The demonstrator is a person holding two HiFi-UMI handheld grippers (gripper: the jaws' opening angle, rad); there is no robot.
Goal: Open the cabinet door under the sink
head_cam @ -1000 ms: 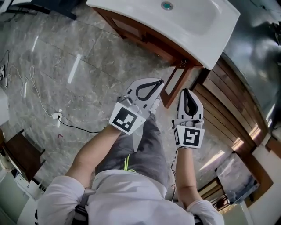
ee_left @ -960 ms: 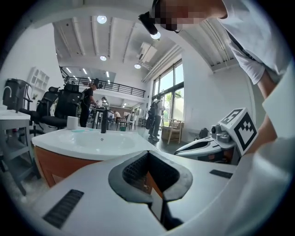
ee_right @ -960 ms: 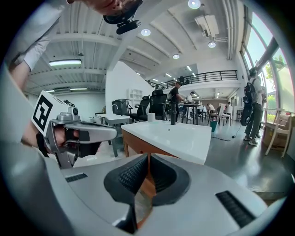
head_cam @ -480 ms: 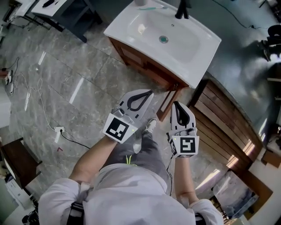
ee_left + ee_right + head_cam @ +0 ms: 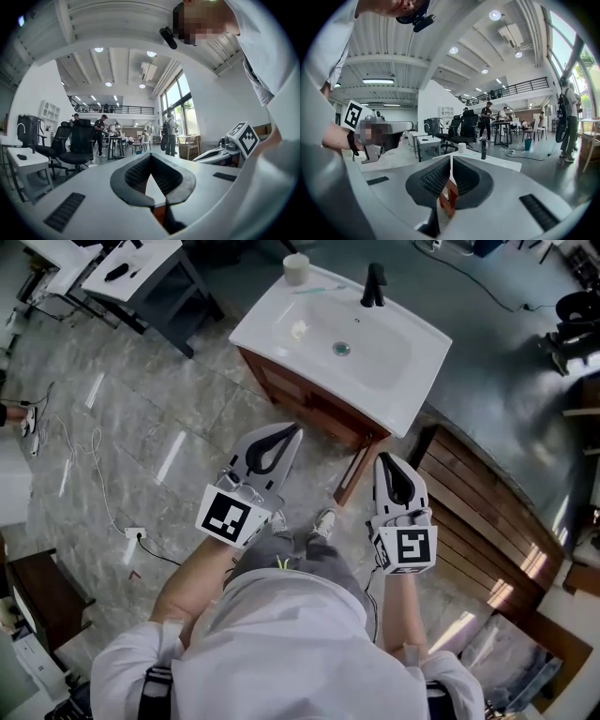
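Cabinet door: the brown wooden front under the white sink sat at the top middle of the head view and faced the person. Seen from steeply above, it showed only as a narrow band, and no handle could be made out.
Long axis: the front ran from the sink's far-left corner down to its near-right corner, slantwise across the person's line of reach.
Corner panel: at the cabinet's near-right corner a slim wooden panel reached out over the floor toward the person. I could not tell whether it was a door leaf already ajar or the cabinet's side.
Left gripper: the left gripper was held just before the middle of the front and pointed at it. Its fingers were closed tip to tip on nothing, with only cabinet wood and the basin edge showing through the loop behind the tips.
Right gripper: the right gripper was beside the corner panel, on the panel's right. Its fingers also met at the tips and were empty, with the cabinet's brown corner showing far off through them.
Nearer hand: judged from above, the left gripper lined up with the front and the right gripper with the corner panel. Neither touched wood.
Coming move: the fingers probably needed to part and go lower, forward toward the door's free edge.
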